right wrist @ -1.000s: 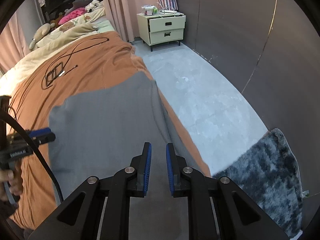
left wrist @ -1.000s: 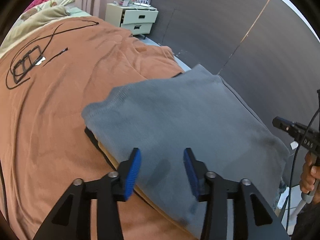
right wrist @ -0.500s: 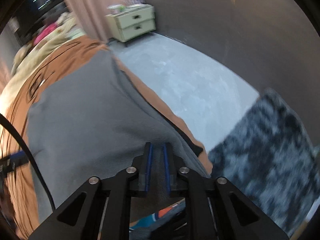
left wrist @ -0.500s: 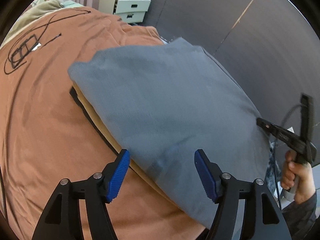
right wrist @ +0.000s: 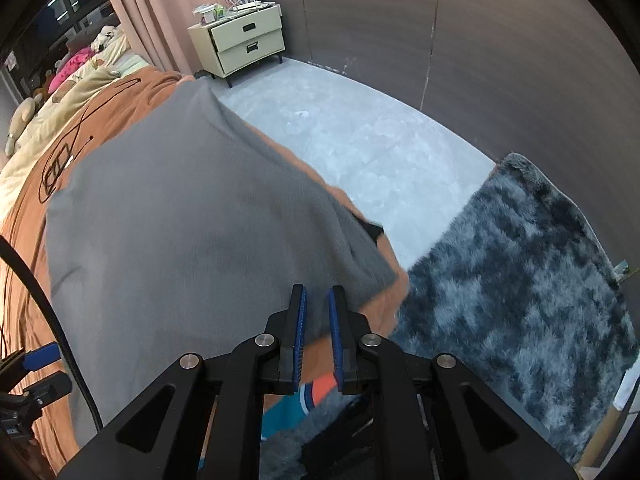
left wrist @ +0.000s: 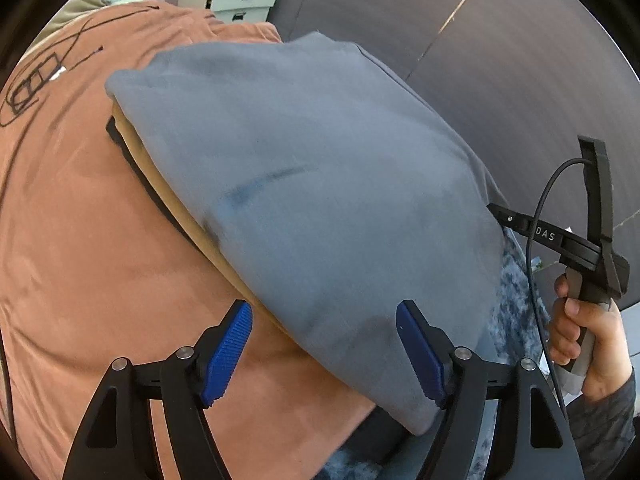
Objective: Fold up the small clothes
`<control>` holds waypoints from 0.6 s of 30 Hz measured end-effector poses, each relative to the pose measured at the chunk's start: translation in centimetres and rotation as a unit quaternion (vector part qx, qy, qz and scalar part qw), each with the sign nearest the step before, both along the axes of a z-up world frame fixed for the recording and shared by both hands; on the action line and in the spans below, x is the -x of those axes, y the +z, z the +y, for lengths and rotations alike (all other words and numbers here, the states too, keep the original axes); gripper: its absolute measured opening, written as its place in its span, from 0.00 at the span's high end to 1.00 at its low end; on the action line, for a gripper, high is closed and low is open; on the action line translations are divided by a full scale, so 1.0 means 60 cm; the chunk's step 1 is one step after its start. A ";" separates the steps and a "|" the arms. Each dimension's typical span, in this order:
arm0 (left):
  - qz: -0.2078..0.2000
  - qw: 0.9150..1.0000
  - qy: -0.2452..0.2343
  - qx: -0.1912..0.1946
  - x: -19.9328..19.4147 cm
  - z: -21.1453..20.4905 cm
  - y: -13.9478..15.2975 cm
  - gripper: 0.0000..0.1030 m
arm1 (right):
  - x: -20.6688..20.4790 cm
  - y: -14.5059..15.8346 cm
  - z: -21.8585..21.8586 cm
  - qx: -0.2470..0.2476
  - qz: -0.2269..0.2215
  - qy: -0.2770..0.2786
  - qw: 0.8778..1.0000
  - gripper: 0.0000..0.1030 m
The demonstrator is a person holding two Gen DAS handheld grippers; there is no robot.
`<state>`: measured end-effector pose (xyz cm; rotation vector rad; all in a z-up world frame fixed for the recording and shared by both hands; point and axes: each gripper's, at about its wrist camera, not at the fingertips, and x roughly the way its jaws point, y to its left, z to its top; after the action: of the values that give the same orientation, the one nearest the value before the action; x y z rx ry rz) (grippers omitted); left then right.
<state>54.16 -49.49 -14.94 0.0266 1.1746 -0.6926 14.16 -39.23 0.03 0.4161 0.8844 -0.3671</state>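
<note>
A grey garment (left wrist: 320,168) lies spread over a tan piece and a black piece on the orange-brown bedspread (left wrist: 80,260). My left gripper (left wrist: 322,312) hangs over the garment's near edge. Its jaws are opening and the blue pads do not press the cloth. The right gripper (left wrist: 496,210), held in a hand, meets the garment's right edge. In the right wrist view the right gripper (right wrist: 316,332) stands nearly shut, jaws easing slightly, with the grey garment's (right wrist: 192,220) corner pinched between the pads at the bed's edge. The left gripper's blue pad (right wrist: 38,356) shows at lower left.
A black cable and frame (left wrist: 28,92) lie on the bedspread at the far left. A cream nightstand (right wrist: 240,44) stands by the dark wall. A shaggy grey rug (right wrist: 520,288) covers the floor beside the bed. Pillows and soft toys (right wrist: 72,72) sit at the head.
My left gripper's jaws have spread wider and it has drawn back to the garment's near edge. The right gripper has closed on the garment's corner, rolled and sunk toward the bed's edge.
</note>
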 end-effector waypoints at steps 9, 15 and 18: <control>-0.005 1.000 -0.020 0.004 0.067 -0.014 -0.002 0.26 | 0.088 0.024 0.010 -0.007 -0.007 0.009 1.000 0.92; -0.023 0.999 -0.024 0.008 0.105 -0.001 0.026 0.26 | 0.161 0.050 0.034 -0.005 -0.031 0.014 0.999 0.91; -0.031 0.999 -0.021 0.008 0.123 0.011 0.043 0.26 | 0.192 0.058 0.048 0.000 -0.040 0.015 0.999 0.84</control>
<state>46.80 -48.82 -12.37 0.0601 1.1114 -0.7330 2.61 -36.35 3.53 0.4152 0.8126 -0.3208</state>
